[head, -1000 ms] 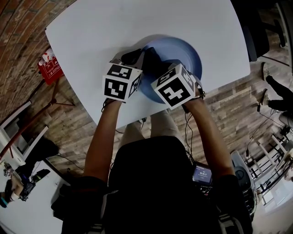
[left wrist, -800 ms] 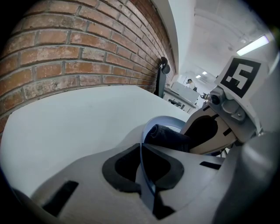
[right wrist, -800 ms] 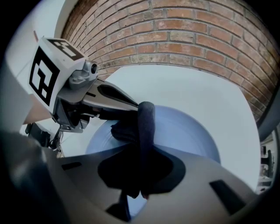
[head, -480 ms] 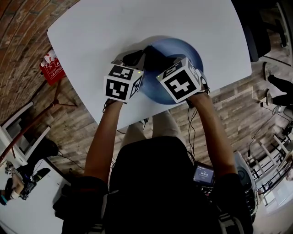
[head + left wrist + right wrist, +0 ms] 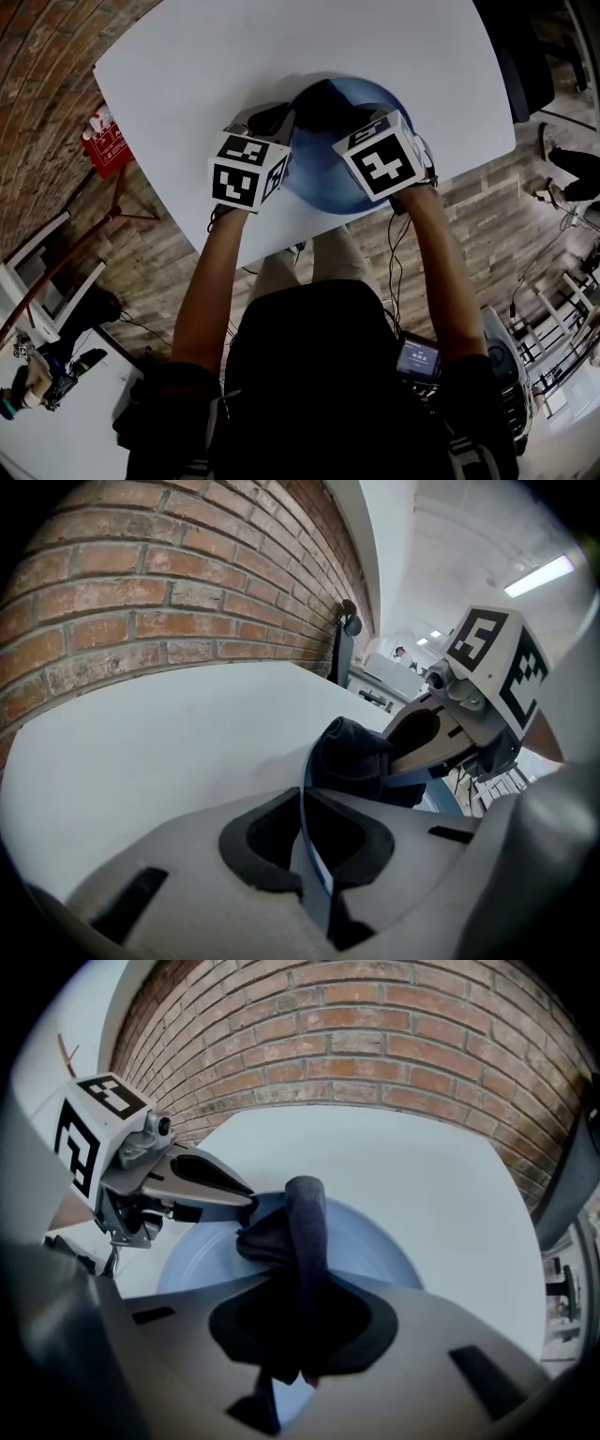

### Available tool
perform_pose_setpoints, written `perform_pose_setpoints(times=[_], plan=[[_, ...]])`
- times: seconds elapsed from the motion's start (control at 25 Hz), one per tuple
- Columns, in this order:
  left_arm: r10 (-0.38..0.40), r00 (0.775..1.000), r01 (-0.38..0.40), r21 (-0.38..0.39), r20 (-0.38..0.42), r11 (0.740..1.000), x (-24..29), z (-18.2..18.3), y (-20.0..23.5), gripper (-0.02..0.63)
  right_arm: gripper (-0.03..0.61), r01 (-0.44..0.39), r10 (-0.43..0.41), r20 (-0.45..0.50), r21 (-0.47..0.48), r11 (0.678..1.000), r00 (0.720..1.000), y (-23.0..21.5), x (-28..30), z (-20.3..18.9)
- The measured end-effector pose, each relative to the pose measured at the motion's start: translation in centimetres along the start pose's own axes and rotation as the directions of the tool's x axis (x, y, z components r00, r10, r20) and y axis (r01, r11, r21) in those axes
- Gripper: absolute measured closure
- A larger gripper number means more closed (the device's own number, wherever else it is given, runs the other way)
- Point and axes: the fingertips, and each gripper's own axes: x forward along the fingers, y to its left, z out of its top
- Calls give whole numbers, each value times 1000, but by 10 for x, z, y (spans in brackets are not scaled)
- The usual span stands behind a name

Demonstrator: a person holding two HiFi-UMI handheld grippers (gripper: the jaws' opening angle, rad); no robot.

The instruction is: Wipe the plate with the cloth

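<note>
Head view looks down on a white table (image 5: 281,56) with rounded corners, standing on a floor (image 5: 122,272) of wood-look planks. A red box (image 5: 103,141) sits on that floor off the table's left edge. Both gripper views show a red brick wall (image 5: 375,1044) rising behind the table's far side, and the tabletop around the work is bare white.

The plate (image 5: 323,183) is round, plain blue and slightly glossy, with a shallow raised rim. It sits near the table's near edge, between the two marker cubes.

The left gripper (image 5: 305,832) has its jaws clamped on the plate's left rim, whose thin blue edge runs up between the dark pads.

The right gripper (image 5: 300,1326) has its jaws closed narrow on the cloth (image 5: 300,1232). The cloth is a dark, nearly black fabric, bunched into a thick folded strip that runs out from the jaws and lies against the plate's face toward its far side.

In the left gripper view, the cloth shows as a rounded dark wad just past the rim, with the right gripper's jaws pressed on it.
</note>
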Motion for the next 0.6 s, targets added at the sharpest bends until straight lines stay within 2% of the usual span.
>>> perform_pose_setpoints(times=[0.6], plan=[[0,1000,0,7,3,1000,0,1,0,584,515,46,-46,-7,54,997,999,-23,-10,-18]])
